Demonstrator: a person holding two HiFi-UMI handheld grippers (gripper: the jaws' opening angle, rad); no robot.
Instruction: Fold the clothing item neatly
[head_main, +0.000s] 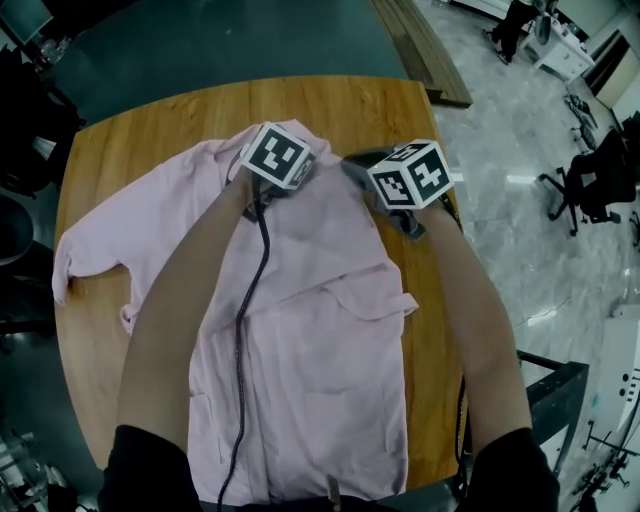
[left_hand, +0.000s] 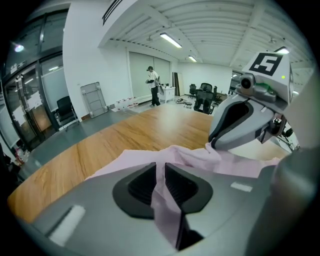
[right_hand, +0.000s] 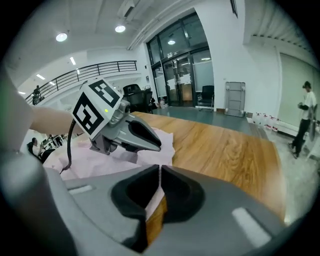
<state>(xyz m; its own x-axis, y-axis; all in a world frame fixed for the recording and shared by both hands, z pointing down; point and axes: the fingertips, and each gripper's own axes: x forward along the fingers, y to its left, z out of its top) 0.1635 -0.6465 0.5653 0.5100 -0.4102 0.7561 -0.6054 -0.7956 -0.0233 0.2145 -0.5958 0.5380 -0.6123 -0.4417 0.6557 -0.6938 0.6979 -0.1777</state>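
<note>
— Where's the shirt (head_main: 320, 350)?

— Flat on the table (head_main: 130, 130), collar at the far end. My left claw (left_hand: 159, 175) is clamped on a pinch of fabric there. My right claw (right_hand: 159, 182), just to its right, is closed on the thin edge.

— And now?

— I'd lift both together, edge taut and level, so the fold lands square.

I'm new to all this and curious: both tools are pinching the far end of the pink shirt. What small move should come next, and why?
Probably lift that edge a little, both together. The left gripper and right gripper are each shut on the shirt, which otherwise lies flat on the table; raising it would free the cloth for folding.
</note>
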